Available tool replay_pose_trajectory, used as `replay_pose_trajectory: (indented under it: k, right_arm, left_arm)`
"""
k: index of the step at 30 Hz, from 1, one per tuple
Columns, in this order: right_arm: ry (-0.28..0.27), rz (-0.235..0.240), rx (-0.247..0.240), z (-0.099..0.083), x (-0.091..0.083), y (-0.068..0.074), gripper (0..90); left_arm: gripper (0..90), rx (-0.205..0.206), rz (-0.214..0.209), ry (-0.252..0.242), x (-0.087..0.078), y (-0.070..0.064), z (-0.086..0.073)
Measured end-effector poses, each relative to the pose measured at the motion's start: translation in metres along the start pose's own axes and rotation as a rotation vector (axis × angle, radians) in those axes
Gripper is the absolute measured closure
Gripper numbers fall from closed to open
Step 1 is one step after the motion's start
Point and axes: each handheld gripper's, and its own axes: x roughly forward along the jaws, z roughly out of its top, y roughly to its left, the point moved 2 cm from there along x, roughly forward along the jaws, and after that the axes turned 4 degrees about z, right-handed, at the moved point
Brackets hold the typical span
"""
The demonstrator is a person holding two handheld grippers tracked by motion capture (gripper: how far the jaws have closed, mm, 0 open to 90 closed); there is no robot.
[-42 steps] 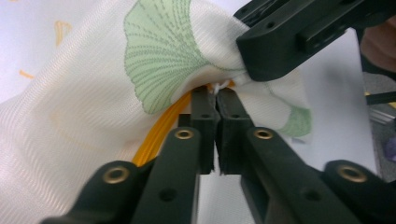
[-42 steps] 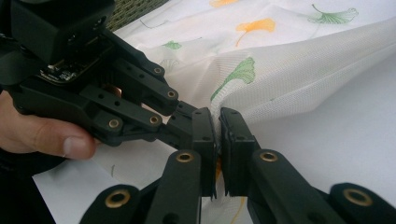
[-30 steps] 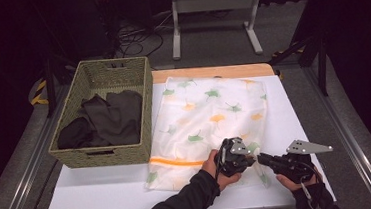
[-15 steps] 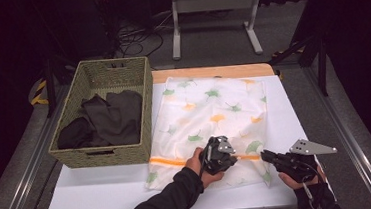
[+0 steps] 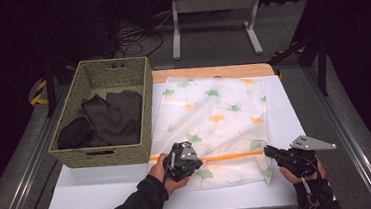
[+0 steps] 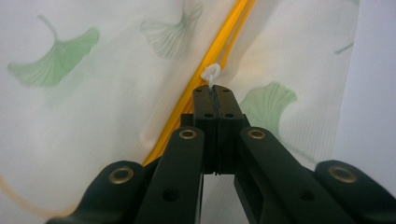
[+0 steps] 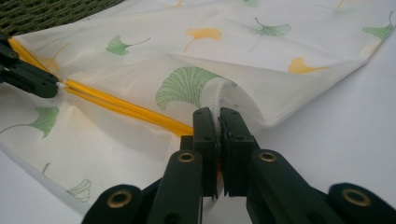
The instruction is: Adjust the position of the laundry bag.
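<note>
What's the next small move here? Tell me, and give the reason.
Probably draw the left gripper farther along the orange zipper, toward the basket. Its jaws are shut on the white zipper pull, while the right gripper pins the laundry bag at its edge, bracing it.

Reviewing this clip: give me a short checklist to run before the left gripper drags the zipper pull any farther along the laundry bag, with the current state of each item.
1. Left gripper shut on the white zipper pull: ok, jaws closed with the pull's loop poking out at the tips.
2. Right gripper shut on the edge of the mesh laundry bag near the zipper's end: ok, fabric pinched between the jaws.
3. Orange zipper runs straight between the two grippers: ok.
4. Bag lying flat on the white board: ok, only the pinched edge is lifted.
5. Wicker basket out of the pull's path: cannot tell, it sits close to the zipper's left end.
</note>
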Motion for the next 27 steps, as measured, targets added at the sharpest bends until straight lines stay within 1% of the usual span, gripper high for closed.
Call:
replay_pose_trajectory:
  k: [1, 2, 3, 4, 5, 6, 7, 9, 10, 11, 12, 14, 16, 19, 21, 24, 25, 26, 27]
  right_arm:
    - [0.000, 0.000, 0.000, 0.000, 0.000, 0.000, 86.2]
    - [0.005, -0.006, 0.002, 0.000, 0.002, -0.001, 86.3]
    - [0.007, -0.011, 0.005, 0.001, 0.003, -0.001, 86.3]
    - [0.009, -0.015, 0.004, 0.001, 0.004, -0.002, 86.3]
    - [0.010, -0.019, 0.001, 0.001, 0.005, -0.003, 86.2]
    - [0.009, -0.020, 0.001, 0.002, 0.006, -0.003, 86.3]
    - [0.010, -0.020, 0.003, 0.002, 0.006, -0.004, 86.3]
    - [0.004, -0.021, -0.003, 0.004, 0.007, -0.006, 86.3]
    - [0.000, -0.020, 0.001, 0.004, 0.008, -0.008, 86.3]
    - [0.000, -0.022, 0.003, 0.005, 0.009, -0.009, 86.3]
    - [0.003, -0.027, 0.000, 0.005, 0.010, -0.010, 86.3]
    - [0.011, -0.033, 0.005, 0.004, 0.012, -0.012, 86.3]
    - [0.014, -0.039, 0.004, 0.005, 0.013, -0.013, 86.3]
    - [0.016, -0.043, 0.012, 0.006, 0.014, -0.014, 86.3]
    - [0.023, -0.049, 0.009, 0.006, 0.016, -0.015, 86.3]
    - [0.030, -0.055, 0.013, 0.006, 0.018, -0.016, 86.3]
    - [0.031, -0.057, 0.013, 0.006, 0.019, -0.016, 86.3]
    - [0.033, -0.060, 0.012, 0.006, 0.019, -0.016, 86.3]
    - [0.033, -0.061, 0.011, 0.006, 0.019, -0.017, 86.3]
  left_arm:
    - [90.0, 0.000, 0.000, 0.000, 0.000, 0.000, 0.000]
    - [90.0, -0.033, 0.005, -0.013, -0.003, 0.003, -0.006]
    - [90.0, -0.052, 0.000, -0.010, -0.006, 0.005, -0.010]
    - [90.0, -0.054, 0.012, -0.012, -0.009, 0.007, -0.013]
    - [90.0, -0.051, 0.015, -0.016, -0.011, 0.009, -0.015]
    - [90.0, -0.060, 0.017, -0.015, -0.014, 0.009, -0.016]
    - [90.0, -0.057, 0.030, -0.013, -0.017, 0.010, -0.018]
    - [90.0, -0.061, 0.029, -0.005, -0.021, 0.011, -0.023]
    - [90.0, -0.063, 0.036, -0.003, -0.023, 0.012, -0.026]
    - [90.0, -0.067, 0.041, 0.000, -0.024, 0.014, -0.029]
    - [90.0, -0.081, 0.041, 0.002, -0.026, 0.014, -0.032]
    - [90.0, -0.086, 0.048, 0.004, -0.029, 0.017, -0.037]
    - [90.0, -0.089, 0.058, 0.000, -0.034, 0.020, -0.040]
    - [90.0, -0.102, 0.072, -0.004, -0.042, 0.025, -0.047]
    - [90.0, -0.117, 0.074, -0.005, -0.046, 0.028, -0.052]
    - [90.0, -0.124, 0.090, -0.004, -0.051, 0.031, -0.059]
    - [90.0, -0.124, 0.090, -0.004, -0.051, 0.031, -0.059]
    - [90.0, -0.122, 0.092, -0.005, -0.055, 0.033, -0.062]
    - [90.0, -0.133, 0.089, -0.015, -0.056, 0.033, -0.064]
